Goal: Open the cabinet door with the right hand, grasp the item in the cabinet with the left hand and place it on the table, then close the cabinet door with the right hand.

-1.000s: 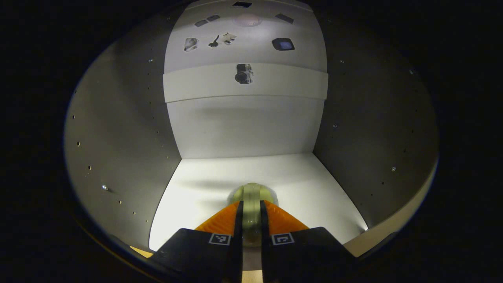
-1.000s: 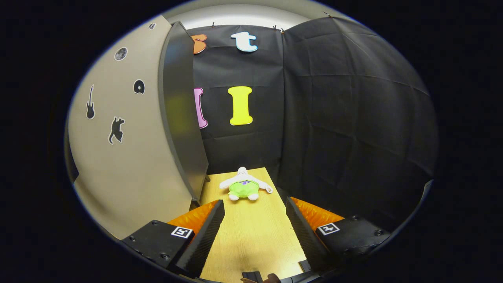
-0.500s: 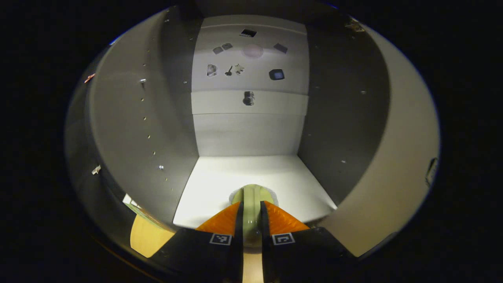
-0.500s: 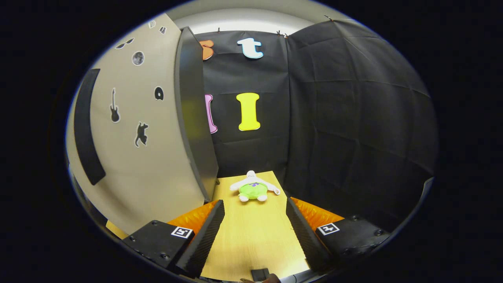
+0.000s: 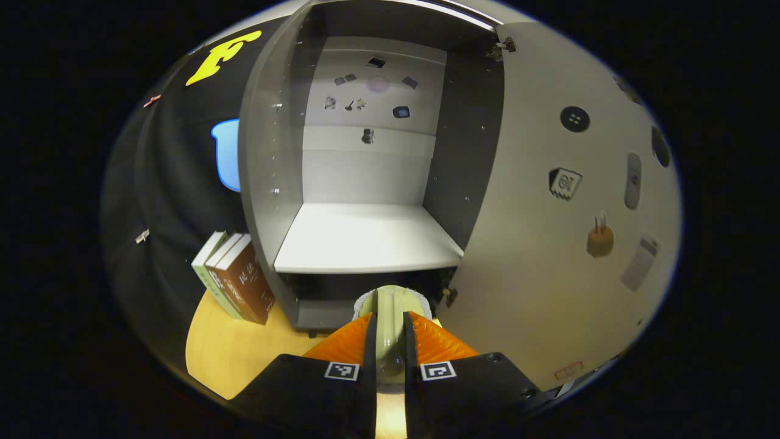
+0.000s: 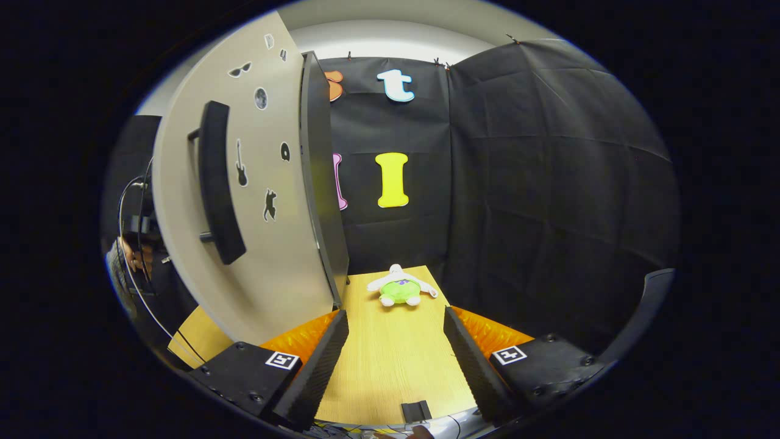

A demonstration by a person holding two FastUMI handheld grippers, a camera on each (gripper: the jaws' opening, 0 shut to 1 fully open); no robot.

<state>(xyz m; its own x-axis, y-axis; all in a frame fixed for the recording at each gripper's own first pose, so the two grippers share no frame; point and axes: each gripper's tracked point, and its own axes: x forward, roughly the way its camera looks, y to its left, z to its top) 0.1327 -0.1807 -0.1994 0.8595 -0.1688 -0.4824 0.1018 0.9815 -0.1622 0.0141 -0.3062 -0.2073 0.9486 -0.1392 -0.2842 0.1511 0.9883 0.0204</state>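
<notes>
A pale green rounded item (image 5: pixel 390 300) sits pinched between the fingers of my left gripper (image 5: pixel 390 312), held in the air just in front of the open cabinet (image 5: pixel 274 183). Behind it is the cabinet's white shelf (image 5: pixel 365 238), and the item's lower part is hidden by the fingers. In the left gripper view the open cabinet door (image 5: pixel 548 244) swings out to the right, its inner face covered with stickers. In the right gripper view the door (image 6: pixel 268 256) shows its outer face with a dark bar handle (image 6: pixel 216 189) on the left. My right gripper (image 6: pixel 393 329) is open over the wooden table (image 6: pixel 390 366), apart from the door.
Three books (image 5: pixel 237 277) lean against the cabinet's left side on the table (image 5: pixel 225 353). A green and white plush toy (image 6: pixel 399 289) lies at the table's far end. A person's hand (image 6: pixel 131 256) shows behind the door's edge at far left.
My left gripper has drawn back out of the cabinet with the green item, so the whole cabinet and the books have come into view. My right gripper has pulled back from the door, bringing the handle into view.
</notes>
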